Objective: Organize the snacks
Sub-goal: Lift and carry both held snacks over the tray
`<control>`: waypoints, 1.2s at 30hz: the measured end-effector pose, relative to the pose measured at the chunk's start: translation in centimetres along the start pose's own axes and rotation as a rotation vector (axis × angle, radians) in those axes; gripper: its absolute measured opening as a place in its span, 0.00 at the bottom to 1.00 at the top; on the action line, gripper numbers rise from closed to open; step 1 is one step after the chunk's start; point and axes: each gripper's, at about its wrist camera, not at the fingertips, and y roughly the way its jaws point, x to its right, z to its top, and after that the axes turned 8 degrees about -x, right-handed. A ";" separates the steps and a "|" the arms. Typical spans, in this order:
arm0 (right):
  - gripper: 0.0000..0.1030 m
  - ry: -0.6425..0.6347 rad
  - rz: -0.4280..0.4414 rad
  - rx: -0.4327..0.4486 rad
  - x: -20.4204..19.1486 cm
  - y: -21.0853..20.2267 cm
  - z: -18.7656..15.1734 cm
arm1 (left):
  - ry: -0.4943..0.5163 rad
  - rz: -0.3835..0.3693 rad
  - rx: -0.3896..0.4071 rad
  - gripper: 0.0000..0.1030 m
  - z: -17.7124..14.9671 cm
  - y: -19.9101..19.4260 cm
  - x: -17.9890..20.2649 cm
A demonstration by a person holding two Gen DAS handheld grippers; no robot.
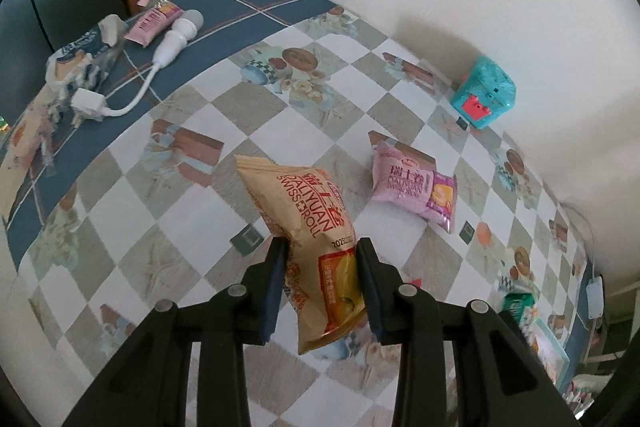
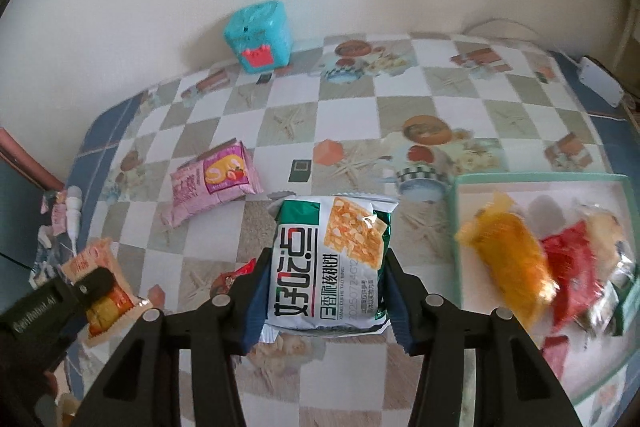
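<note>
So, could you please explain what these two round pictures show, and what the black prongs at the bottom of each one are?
There is no robot here: a person holds a two-finger gripper in each hand, and each gripper carries a fisheye camera that looks along its fingers. The black prongs are those fingers.

In the left wrist view, the left gripper is shut on a tan Swiss roll packet, lifted above the checked tablecloth. A pink Swiss roll packet lies beyond it, and a teal box stands by the wall.

In the right wrist view, the right gripper is shut on a green and white biscuit packet. To its right is a tray with snacks already in it.
</note>
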 end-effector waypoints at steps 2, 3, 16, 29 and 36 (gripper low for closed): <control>0.52 0.005 0.007 0.002 0.3 -0.7 -0.4 | 0.009 0.002 0.001 0.36 -0.9 -0.4 0.0; 0.52 0.008 0.012 0.001 0.6 -0.9 -0.6 | 0.013 0.000 0.000 0.36 -1.3 -0.5 0.1; 0.52 0.076 0.022 0.018 4.9 -4.3 -3.9 | 0.118 -0.051 0.007 0.36 -6.1 -2.7 3.1; 0.52 0.211 0.012 0.056 10.7 -7.8 -4.4 | 0.219 -0.070 0.054 0.36 -8.3 -4.9 7.0; 0.52 0.292 0.005 0.036 13.9 -7.7 -4.3 | 0.270 -0.092 0.039 0.36 -9.6 -5.0 9.3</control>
